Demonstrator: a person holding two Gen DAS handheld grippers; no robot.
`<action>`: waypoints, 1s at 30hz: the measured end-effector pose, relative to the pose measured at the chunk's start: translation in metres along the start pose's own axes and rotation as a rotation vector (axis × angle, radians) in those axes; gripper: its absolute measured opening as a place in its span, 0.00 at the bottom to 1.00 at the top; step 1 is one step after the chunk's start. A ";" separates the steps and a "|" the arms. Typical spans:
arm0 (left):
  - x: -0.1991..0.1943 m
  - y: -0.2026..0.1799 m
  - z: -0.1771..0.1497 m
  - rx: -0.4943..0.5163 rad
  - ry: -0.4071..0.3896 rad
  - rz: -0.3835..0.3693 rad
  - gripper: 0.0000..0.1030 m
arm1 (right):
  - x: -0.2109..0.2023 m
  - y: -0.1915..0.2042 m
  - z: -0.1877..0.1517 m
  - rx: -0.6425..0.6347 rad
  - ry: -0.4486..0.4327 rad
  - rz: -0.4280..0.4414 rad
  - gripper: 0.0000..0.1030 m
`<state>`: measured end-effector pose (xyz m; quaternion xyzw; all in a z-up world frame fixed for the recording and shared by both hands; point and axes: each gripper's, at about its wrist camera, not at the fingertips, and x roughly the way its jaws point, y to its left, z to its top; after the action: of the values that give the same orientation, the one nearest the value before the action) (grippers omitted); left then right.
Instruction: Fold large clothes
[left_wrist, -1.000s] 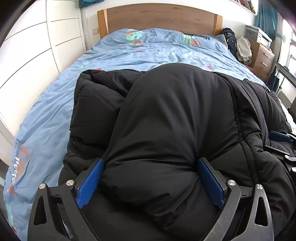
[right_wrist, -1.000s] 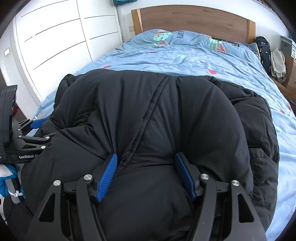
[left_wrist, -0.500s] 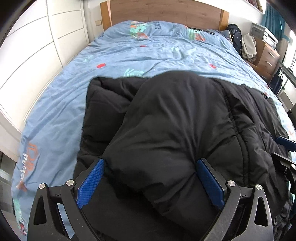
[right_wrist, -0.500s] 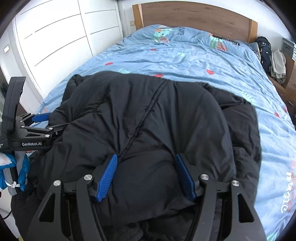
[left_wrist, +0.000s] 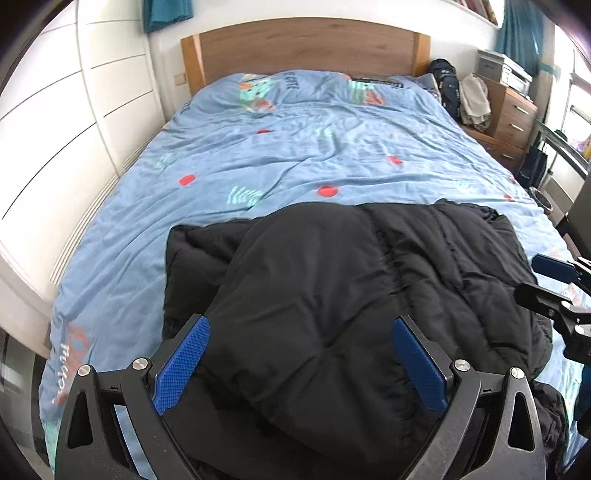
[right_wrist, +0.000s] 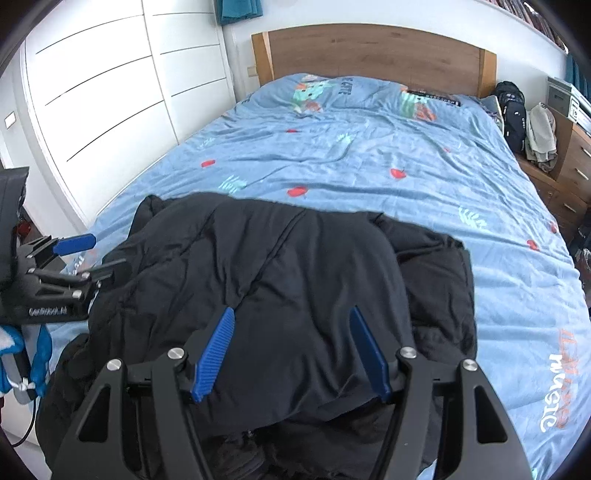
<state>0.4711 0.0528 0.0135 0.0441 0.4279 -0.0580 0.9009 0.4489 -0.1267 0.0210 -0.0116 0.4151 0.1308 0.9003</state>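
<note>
Holding 1 black puffer jacket (left_wrist: 332, 295) over the bed (left_wrist: 295, 155): your left gripper (left_wrist: 301, 365) and right gripper (right_wrist: 291, 354) each clamp a padded fold, keeping its folded edge level.

Black jacket (left_wrist: 332, 295) near hem cut off by bottom edge in both wrist views; underside hidden against bed (left_wrist: 295, 147). Bed foot corner nearest jacket out of frame. Left gripper (left_wrist: 301, 363) pads buried in jacket padding, contact hard to judge. Right gripper (right_wrist: 293, 356) the same. Orange-white lettering on duvet (right_wrist: 557, 384) beside jacket partly cut off, unreadable. Dark item (right_wrist: 432, 98) by headboard (right_wrist: 369, 51), far beyond jacket, too small to identify.
</note>
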 end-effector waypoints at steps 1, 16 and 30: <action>0.000 -0.003 0.001 0.004 -0.001 -0.002 0.95 | -0.001 -0.002 0.001 0.003 -0.004 0.001 0.62; 0.043 -0.030 -0.022 0.051 0.070 -0.038 0.95 | 0.033 -0.020 -0.029 0.023 0.057 -0.019 0.62; 0.046 -0.021 -0.068 0.038 0.059 -0.125 0.96 | 0.046 -0.023 -0.061 -0.009 0.128 -0.031 0.63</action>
<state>0.4450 0.0381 -0.0659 0.0363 0.4550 -0.1208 0.8815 0.4373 -0.1462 -0.0556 -0.0303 0.4708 0.1177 0.8738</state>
